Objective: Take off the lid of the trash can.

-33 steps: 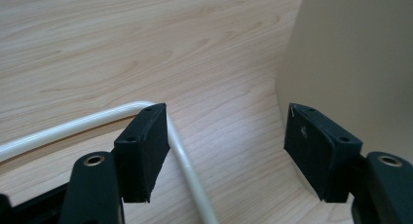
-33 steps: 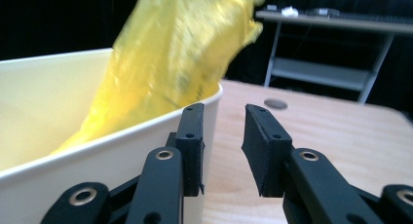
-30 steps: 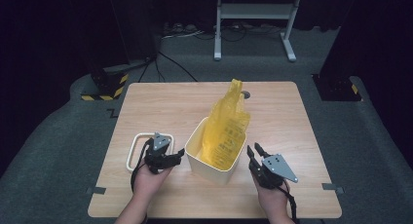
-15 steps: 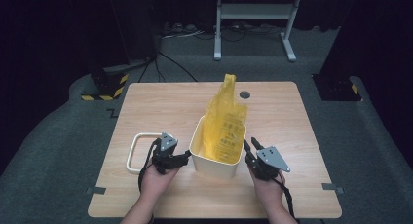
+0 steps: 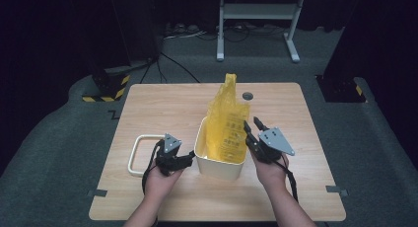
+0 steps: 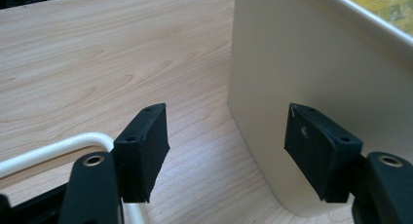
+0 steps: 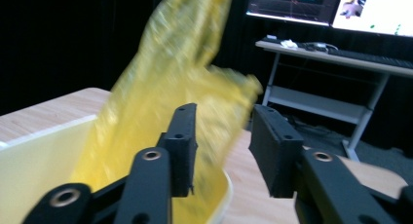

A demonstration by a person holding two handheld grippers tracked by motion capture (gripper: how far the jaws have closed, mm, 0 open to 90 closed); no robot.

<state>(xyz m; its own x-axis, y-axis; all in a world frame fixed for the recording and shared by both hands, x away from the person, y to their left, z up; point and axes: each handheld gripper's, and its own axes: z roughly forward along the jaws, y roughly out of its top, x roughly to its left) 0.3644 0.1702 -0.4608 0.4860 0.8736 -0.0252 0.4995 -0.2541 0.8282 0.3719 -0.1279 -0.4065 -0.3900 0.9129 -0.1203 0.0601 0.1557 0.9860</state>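
1. cream plastic bin (image 5: 217, 160) stands upright on the wooden counter (image 5: 162, 108), near its front edge, roughly mid-width
2. yellow plastic bag (image 5: 227, 119) sits inside the bin w/ its top sticking up well above the rim, leaning toward the far side; printed text on it is too small to read
3. left tool (image 5: 185, 160) lies low by the bin's left wall, held in the person's left hand (image 5: 160, 180); in the left gripper view its jaws are spread w/ only bare counter between them; the right pad (image 6: 319, 148) is just beside the bin wall (image 6: 311, 63), can't tell if touching
4. right tool (image 5: 251, 131) is raised at the bin's right side, by the bag, held in the right hand (image 5: 270, 170); its jaws have just been opening & stand apart, nothing pinched between them
5. in the right gripper view the bag (image 7: 180, 73) shows blurred beyond the left pad (image 7: 182, 146), the bin rim (image 7: 48, 129) below it
6. cream rectangular ring (image 5: 143, 153), same colour as the bin, lies flat on the counter left of the left tool; its corner (image 6: 73, 143) shows beside that tool's left jaw
7. small dark round disc (image 5: 247, 95) sits in the counter top behind the bag, well apart from the bin
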